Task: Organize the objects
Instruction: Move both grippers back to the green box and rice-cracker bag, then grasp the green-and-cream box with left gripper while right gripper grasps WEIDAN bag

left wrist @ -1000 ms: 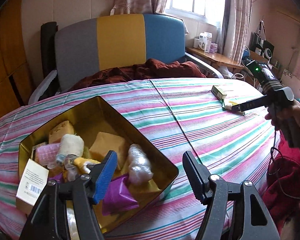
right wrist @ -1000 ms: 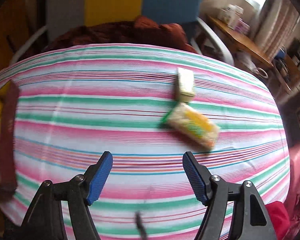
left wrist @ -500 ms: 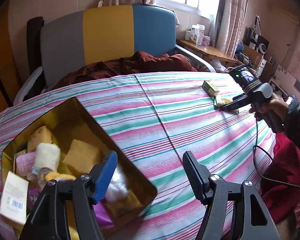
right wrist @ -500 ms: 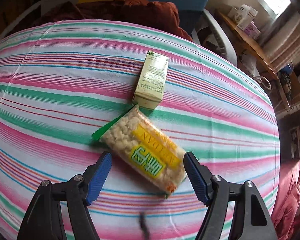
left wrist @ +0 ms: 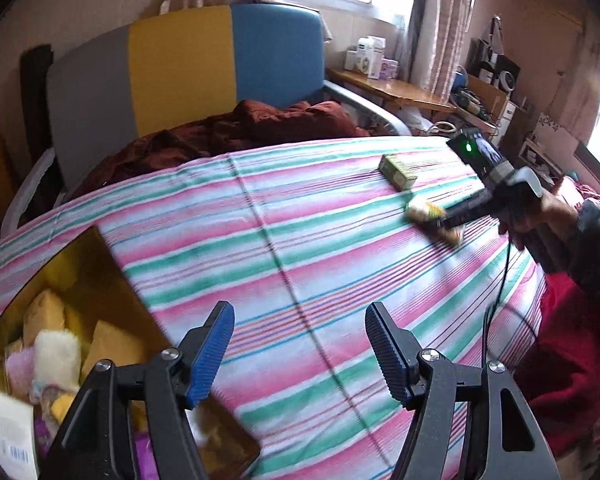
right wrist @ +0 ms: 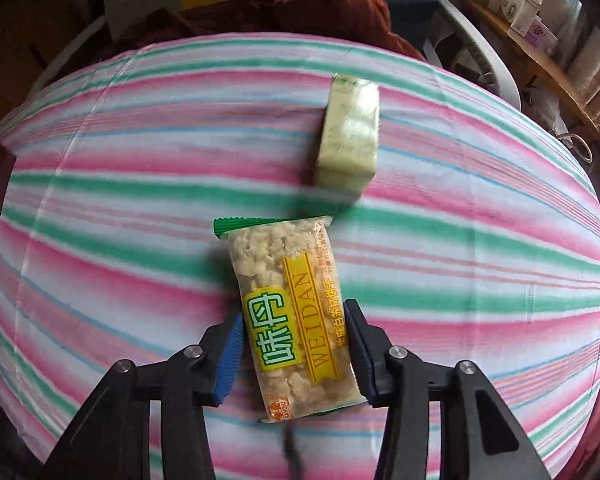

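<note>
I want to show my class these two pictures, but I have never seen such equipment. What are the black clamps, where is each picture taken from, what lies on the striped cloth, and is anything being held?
No robot here: a person holds a two-finger clamp tool in each hand, each with a camera looking along its fingers. One picture is from the left gripper, open and empty above the striped cloth, beside a gold tin of small items. The other is from the right gripper, whose jaws are closing with a snack packet between them; the pads appear to touch its sides. A small pale box lies just beyond. The left view also shows the person's hand holding that tool.
</note>
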`<state>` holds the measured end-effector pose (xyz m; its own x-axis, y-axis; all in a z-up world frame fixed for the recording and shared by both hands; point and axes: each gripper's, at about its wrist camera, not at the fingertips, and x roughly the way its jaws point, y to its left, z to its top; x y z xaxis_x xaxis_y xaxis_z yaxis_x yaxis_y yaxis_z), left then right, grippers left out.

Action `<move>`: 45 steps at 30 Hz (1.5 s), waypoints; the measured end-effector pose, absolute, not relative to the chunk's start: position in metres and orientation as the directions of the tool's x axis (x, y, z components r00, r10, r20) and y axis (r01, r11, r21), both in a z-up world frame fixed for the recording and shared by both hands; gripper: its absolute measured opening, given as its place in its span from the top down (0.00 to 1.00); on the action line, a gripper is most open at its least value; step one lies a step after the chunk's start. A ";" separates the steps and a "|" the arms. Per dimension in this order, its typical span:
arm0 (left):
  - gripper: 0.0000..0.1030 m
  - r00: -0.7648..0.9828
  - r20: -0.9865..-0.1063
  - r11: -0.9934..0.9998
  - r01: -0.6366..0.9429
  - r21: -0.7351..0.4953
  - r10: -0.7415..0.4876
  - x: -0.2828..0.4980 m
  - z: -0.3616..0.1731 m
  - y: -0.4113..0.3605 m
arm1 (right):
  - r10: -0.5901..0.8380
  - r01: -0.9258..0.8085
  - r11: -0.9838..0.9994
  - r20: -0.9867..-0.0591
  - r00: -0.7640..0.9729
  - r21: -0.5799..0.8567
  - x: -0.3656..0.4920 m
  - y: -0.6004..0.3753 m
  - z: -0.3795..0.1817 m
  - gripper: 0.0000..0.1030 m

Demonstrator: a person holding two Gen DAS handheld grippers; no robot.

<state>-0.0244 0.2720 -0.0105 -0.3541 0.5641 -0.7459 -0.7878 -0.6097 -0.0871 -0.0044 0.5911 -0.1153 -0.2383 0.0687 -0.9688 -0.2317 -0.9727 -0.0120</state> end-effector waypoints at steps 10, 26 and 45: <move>0.30 -0.267 -0.776 -0.559 -0.819 -0.131 0.572 -0.052 -0.009 0.362 | 0.139 -0.415 -0.909 -0.962 -0.235 -0.030 0.045 0.601 -0.113 0.54; 0.32 -0.092 -0.825 -0.495 -0.835 -0.241 0.558 -0.097 -0.041 0.552 | 0.167 -0.380 -0.923 -0.956 -0.240 -0.066 0.044 0.597 -0.113 0.53; 0.71 -0.145 -0.884 -0.556 -0.818 -0.144 0.443 -0.110 -0.099 0.610 | 0.189 -0.342 -0.935 -0.946 -0.262 -0.092 0.035 0.576 -0.111 0.53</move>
